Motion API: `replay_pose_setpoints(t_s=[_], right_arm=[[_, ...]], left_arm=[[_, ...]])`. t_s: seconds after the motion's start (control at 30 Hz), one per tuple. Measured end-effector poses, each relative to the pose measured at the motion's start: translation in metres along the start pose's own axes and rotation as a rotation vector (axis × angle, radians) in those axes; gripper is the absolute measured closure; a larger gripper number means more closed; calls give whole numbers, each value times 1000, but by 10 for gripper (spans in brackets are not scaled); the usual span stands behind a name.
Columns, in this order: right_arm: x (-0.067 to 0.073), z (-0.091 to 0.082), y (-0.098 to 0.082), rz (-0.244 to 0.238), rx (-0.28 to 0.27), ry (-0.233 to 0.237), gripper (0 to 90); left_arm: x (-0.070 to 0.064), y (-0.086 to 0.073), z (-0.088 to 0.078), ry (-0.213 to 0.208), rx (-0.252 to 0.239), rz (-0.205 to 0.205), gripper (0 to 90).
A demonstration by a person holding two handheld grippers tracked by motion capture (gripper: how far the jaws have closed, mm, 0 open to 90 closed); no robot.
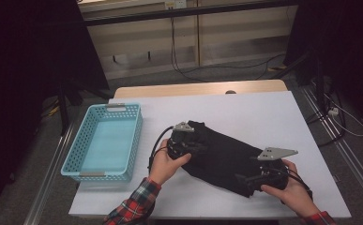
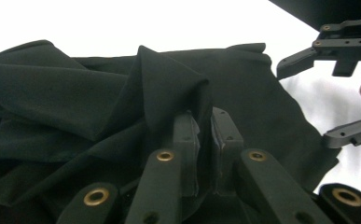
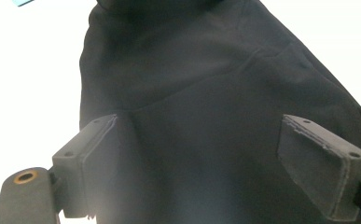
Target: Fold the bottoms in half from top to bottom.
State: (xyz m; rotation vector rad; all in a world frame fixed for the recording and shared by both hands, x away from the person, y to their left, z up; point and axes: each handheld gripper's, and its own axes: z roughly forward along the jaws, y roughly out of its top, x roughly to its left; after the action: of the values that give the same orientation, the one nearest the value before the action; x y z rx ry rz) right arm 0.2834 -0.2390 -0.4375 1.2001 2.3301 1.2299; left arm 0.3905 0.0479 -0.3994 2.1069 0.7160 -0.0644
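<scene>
Black crumpled cloth garment (image 1: 226, 157) spread across the middle of the white-topped desk (image 1: 273, 112), right of a light-blue perforated plastic basket (image 1: 105, 140). Left tool (image 2: 205, 140) clenched on a raised fold at the garment's left end. Right tool (image 3: 211, 163) released, jaws wide apart over the garment's right end.

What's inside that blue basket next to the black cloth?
Nothing shows inside the blue basket: its pale floor looks bare, though the near wall hides a thin strip. The black cloth lies beside it on the white table, pinched by the left tongs.
</scene>
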Motion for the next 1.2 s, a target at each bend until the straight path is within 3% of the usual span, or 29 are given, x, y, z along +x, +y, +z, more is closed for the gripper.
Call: replay_pose_setpoints(t_s=[0.47, 0.87, 0.93, 1.0, 1.07, 1.2], right_arm=[[1, 1, 0, 5, 3, -2, 138], [1, 2, 1, 2, 5, -1, 139], [0, 2, 1, 2, -1, -5, 139], [0, 2, 3, 0, -11, -11, 139], [0, 3, 5, -1, -19, -19, 139], [1, 8, 14, -17, -35, -39, 140]], left_arm=[[-6, -1, -2, -40, -18, -1, 827], [-15, -2, 8, -144, -15, -31, 808], [-15, -1, 8, -127, -15, -25, 708], [-11, 1, 5, -89, -41, -28, 493], [-7, 3, 0, -67, -55, -46, 361], [5, 3, -13, 48, -85, -14, 239]])
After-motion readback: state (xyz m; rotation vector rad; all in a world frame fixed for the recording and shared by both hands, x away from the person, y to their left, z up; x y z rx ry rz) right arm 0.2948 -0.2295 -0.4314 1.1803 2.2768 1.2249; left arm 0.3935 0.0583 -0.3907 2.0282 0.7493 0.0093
